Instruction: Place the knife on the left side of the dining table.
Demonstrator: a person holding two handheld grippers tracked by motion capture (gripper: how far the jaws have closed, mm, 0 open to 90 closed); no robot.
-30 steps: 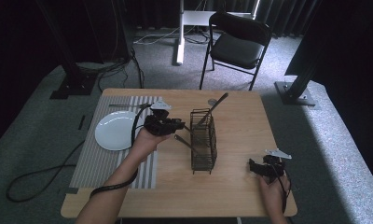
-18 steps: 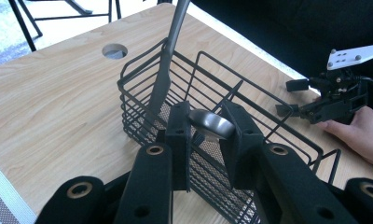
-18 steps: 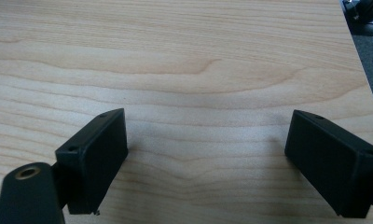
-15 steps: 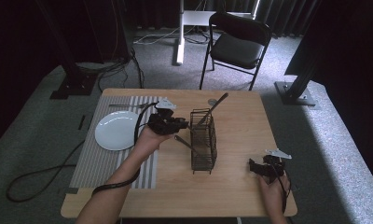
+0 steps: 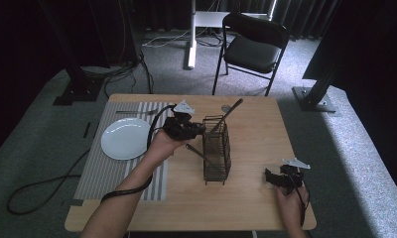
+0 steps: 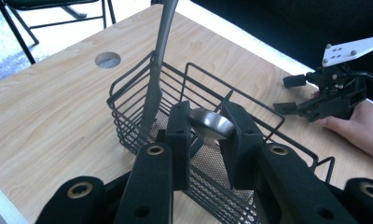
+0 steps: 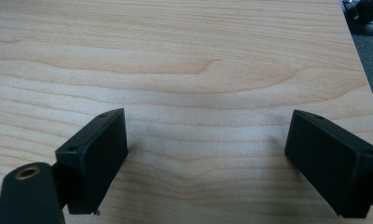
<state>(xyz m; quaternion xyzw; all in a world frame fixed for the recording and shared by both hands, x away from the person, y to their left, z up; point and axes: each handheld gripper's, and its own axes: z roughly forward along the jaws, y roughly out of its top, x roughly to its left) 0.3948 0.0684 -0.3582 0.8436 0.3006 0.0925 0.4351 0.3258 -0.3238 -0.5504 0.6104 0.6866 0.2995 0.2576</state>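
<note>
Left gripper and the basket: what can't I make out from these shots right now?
- Left gripper view: the spoon it clamps is hidden below the bowl by the jaws.
- Same view: the upright utensil in the wire basket is cut off by the top edge.
- High view: the utensil beyond the plate is too small to identify.

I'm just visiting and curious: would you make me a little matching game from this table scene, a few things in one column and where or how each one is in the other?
Things:
1. white plate
2. wire basket
3. left gripper
4. right gripper

States or places:
A. open, nothing between its fingers, over bare wood
B. on the striped placemat
C. shut on a spoon at the basket's rim
D. stands mid-table with a utensil leaning out

Pairs: 1-B, 2-D, 3-C, 4-A
</note>
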